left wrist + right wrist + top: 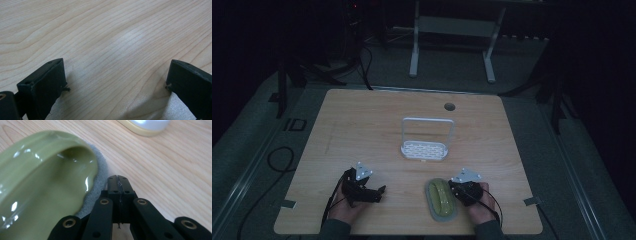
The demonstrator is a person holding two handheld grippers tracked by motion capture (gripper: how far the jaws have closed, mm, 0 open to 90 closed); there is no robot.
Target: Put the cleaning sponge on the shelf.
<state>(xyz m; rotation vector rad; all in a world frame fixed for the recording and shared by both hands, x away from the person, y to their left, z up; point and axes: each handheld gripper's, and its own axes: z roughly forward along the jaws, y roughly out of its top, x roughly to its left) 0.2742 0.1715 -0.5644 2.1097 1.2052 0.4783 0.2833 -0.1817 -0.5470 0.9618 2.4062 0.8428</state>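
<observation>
The green glazed dish (441,195) sits on a grey felt mat (438,212) near the front edge of the wooden counter (362,120), toward my right side. In my right claw's own view the dish (42,185) looms large and glossy on the left, with the mat's (100,180) fuzzy rim peeking out from under it.

My right claw (455,189) rests just beside the dish's right side; its jaws are clenched together with nothing between them, the tips (118,185) lying next to the mat's edge. Whether they touch the mat I cannot tell.

My left claw (379,190) lies on the counter well to the left of the dish, its jaws spread wide and released, with bare wood grain between them (117,82).

Farther back, near the middle of the counter, stands a white rack (424,149) with a tall hoop handle and a perforated base. A small round hole (449,106) is cut in the counter near its far edge.
</observation>
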